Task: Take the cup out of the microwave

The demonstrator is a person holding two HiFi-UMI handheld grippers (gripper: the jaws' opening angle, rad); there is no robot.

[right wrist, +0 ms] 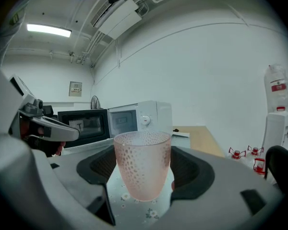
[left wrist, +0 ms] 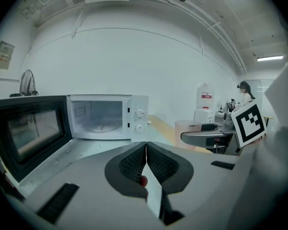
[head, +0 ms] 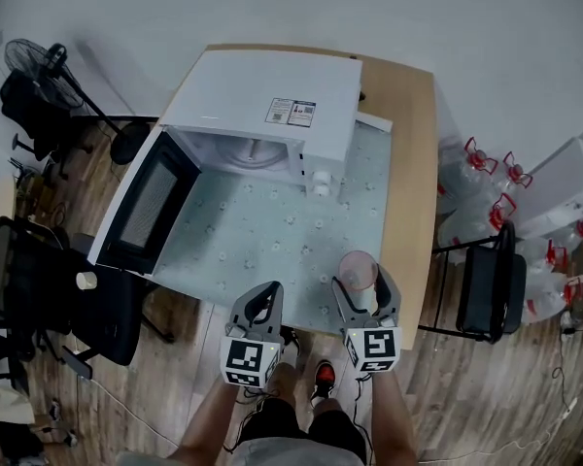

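A pink, dimpled, see-through cup (head: 357, 263) stands upright between the jaws of my right gripper (head: 361, 282), over the near right part of the table. In the right gripper view the cup (right wrist: 143, 157) fills the gap, and the right gripper (right wrist: 144, 178) is shut on it. The white microwave (head: 272, 105) sits at the back of the table with its door (head: 144, 207) swung open to the left. Its cavity (left wrist: 98, 116) holds only the turntable. My left gripper (head: 264, 294) is shut on nothing, left of the cup; its pads (left wrist: 134, 163) meet.
A pale floral mat (head: 262, 241) covers the wooden table (head: 413, 163) in front of the microwave. Black office chairs (head: 39, 280) and a fan (head: 39, 61) stand on the left. On the right are a black chair (head: 491, 284) and several water jugs (head: 481, 187).
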